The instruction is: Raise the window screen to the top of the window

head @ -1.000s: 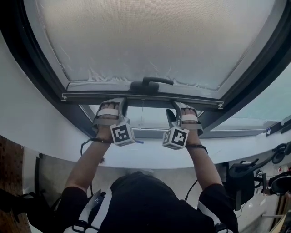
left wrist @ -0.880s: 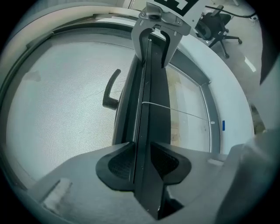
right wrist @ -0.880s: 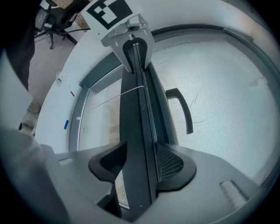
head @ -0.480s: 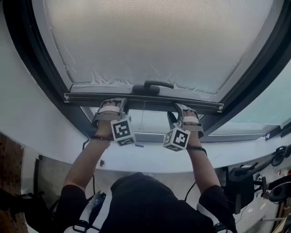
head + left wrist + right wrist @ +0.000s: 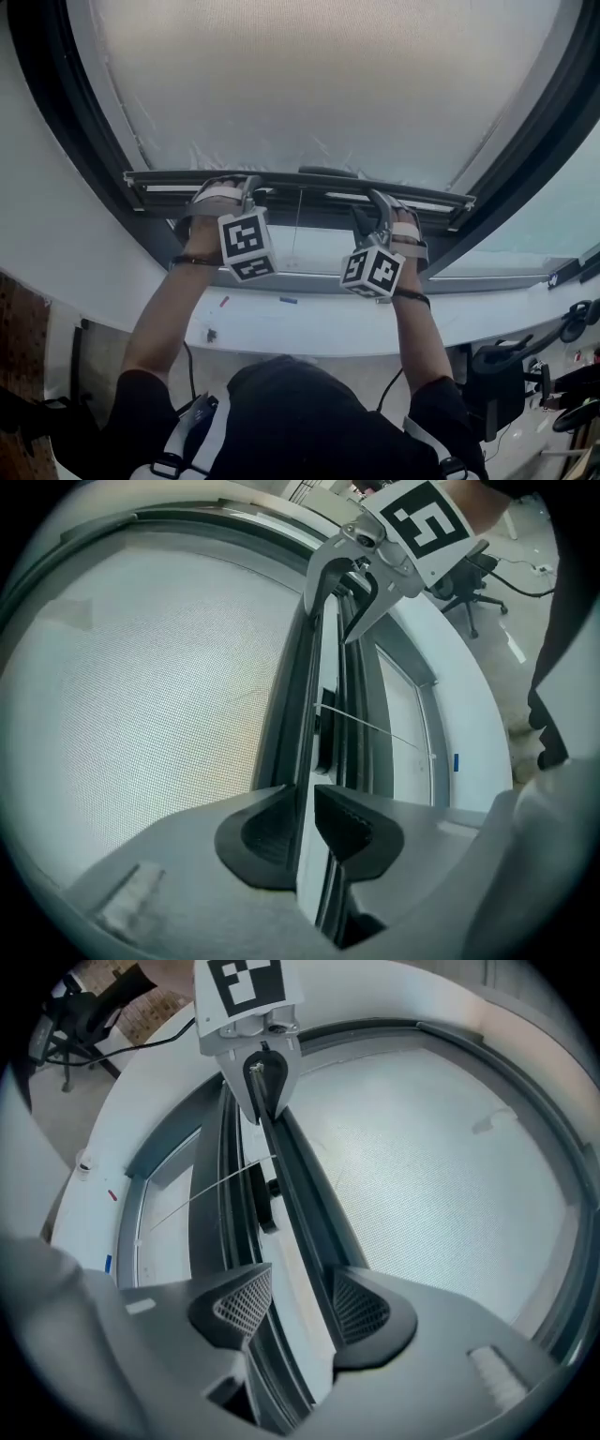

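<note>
Left gripper [image 5: 305, 803]: jaws had just been closing, and they clamped the bottom bar [image 5: 323, 667] of the window screen [image 5: 319, 84]. Right gripper [image 5: 295, 1297] was clenched on the same bar, further right. The bar sat low in the window frame [image 5: 47, 112], with a gap beneath it and mesh above.

Your white sill [image 5: 309, 323] curves across the middle of the head view, just under the window frame [image 5: 56, 112]. On it you have a small red mark [image 5: 223, 301] left of centre and a small blue one [image 5: 288, 300] beside it. At lower right, the floor [image 5: 534, 422] carries an office chair [image 5: 497, 366].
</note>
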`<state>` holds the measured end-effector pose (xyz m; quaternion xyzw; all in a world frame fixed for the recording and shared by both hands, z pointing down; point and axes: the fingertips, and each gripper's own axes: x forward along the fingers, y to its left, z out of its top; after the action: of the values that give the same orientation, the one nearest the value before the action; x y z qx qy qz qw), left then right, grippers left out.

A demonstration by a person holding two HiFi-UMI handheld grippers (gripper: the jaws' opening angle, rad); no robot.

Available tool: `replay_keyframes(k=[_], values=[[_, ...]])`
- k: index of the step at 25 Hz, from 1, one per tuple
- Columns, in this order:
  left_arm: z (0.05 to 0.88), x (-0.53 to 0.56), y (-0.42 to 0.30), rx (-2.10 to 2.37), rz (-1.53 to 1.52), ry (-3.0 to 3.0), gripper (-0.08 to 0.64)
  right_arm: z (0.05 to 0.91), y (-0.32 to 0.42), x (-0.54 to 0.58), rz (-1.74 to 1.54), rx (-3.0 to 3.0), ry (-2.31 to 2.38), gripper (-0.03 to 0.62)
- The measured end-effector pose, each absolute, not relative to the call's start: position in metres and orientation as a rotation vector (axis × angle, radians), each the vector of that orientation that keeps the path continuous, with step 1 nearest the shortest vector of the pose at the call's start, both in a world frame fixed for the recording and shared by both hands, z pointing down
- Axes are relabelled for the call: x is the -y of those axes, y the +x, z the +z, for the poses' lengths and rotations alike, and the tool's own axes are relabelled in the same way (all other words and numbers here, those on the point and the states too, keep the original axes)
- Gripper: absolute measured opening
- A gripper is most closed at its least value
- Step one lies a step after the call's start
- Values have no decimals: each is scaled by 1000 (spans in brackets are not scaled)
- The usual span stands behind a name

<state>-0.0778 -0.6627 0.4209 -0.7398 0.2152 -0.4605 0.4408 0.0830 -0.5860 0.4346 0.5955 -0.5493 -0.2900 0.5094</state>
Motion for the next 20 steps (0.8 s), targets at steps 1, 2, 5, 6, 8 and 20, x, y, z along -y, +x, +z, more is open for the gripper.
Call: replay_keyframes(k=[1, 2, 5, 6, 8, 20], values=[[418, 664, -78, -533, -1142, -1832, 61, 432, 83, 587, -698, 1326, 1440, 206], [415, 664, -78, -536, -1136, -1823, 61, 429, 82, 587, -701, 1332, 1451, 207], [405, 664, -80, -559, -1107, -1808, 61, 419, 79, 585, -731, 1345, 1495, 221], [400, 664, -80, -570, -1101, -1809, 61, 414, 79, 585, -748, 1339, 1506, 221], [384, 664, -80, -588, -1094, -1801, 60, 397, 78, 585, -779, 1322, 1529, 221], [301, 671, -76, -637, -986, -1788, 46, 309, 81, 587, -880, 1302, 1662, 198]])
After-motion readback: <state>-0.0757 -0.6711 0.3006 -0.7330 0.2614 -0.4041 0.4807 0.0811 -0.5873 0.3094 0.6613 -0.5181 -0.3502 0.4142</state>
